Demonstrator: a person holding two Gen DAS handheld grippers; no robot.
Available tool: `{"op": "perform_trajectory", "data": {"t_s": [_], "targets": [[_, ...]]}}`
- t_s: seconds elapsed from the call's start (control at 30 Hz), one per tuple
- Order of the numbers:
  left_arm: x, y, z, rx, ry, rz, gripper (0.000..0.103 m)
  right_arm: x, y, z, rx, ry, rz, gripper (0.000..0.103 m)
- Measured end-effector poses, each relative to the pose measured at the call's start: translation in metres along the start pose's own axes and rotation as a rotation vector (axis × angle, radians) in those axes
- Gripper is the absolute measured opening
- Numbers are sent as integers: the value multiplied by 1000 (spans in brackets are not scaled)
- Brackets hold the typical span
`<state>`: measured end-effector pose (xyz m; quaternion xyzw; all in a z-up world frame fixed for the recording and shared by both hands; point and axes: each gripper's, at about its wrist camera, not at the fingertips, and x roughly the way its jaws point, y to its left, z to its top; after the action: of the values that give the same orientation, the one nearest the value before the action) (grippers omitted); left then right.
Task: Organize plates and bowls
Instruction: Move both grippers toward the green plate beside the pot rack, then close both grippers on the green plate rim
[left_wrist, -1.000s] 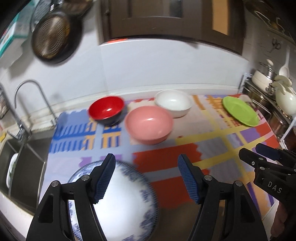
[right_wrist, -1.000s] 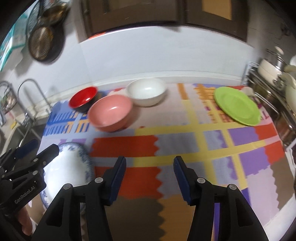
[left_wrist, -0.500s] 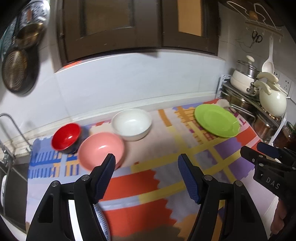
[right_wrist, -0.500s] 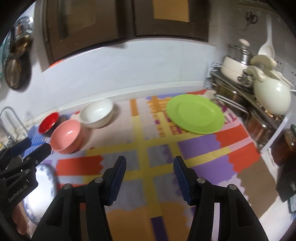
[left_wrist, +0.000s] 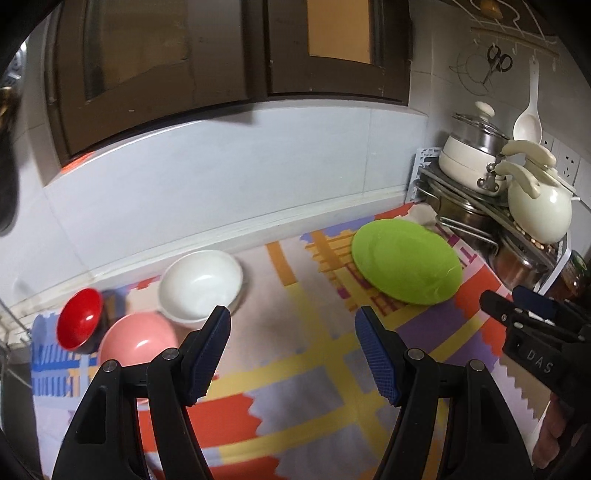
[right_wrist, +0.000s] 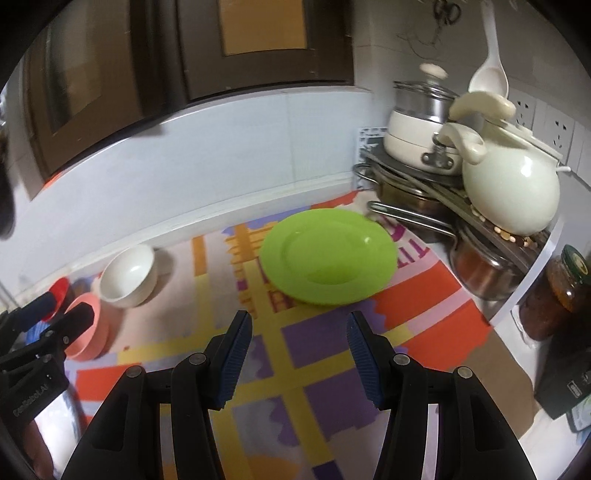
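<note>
A lime-green plate (left_wrist: 406, 260) (right_wrist: 328, 254) lies flat on the colourful mat at the far right. A white bowl (left_wrist: 201, 282) (right_wrist: 127, 275), a pink bowl (left_wrist: 138, 341) (right_wrist: 86, 326) and a red bowl (left_wrist: 79, 323) stand in a cluster at the far left. My left gripper (left_wrist: 293, 354) hovers open over the mat between the bowls and the plate, nothing between its fingers. My right gripper (right_wrist: 299, 349) is open too, just short of the green plate's near rim. Each gripper shows at the edge of the other's view.
A metal rack (right_wrist: 424, 192) with pots, a cream kettle (right_wrist: 511, 188) and a lidded pot (right_wrist: 421, 129) crowds the right corner. A jar (right_wrist: 554, 295) stands at the right edge. Dark cabinets (left_wrist: 221, 59) hang above the white backsplash.
Both grippers have swung right across the counter. The blue-patterned plate and sink have left view; the green plate and pot rack have come nearer. Jaw openings are unchanged.
</note>
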<state>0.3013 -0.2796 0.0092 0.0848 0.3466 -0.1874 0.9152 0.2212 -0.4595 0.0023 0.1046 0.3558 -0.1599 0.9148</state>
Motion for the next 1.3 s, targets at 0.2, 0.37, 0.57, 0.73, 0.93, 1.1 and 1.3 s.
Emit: {"op": "perform_trajectory", "data": {"t_s": [0.2,0.37,0.57,0.73,0.93,1.1,1.3], "targets": [[35,-25,18,22,22,-22,69,27,-23,14,45,-8,-5,54],[70,-42,34,40,30,-15,71,56,-41,26,69,-6,-43,54],[120,-61,44,67,67,-21,74,96,-63,36,97,13,-97,58],[155,-73,48,80,97,-30,74,128,-81,42,117,35,-125,58],[188,-88,55,116,106,-27,74,169,-98,48,131,73,-157,58],[207,-100,62,129,105,-39,76,189,-108,50,153,85,-167,58],[233,-112,68,124,123,-73,76,208,-118,54,167,96,-188,58]]}}
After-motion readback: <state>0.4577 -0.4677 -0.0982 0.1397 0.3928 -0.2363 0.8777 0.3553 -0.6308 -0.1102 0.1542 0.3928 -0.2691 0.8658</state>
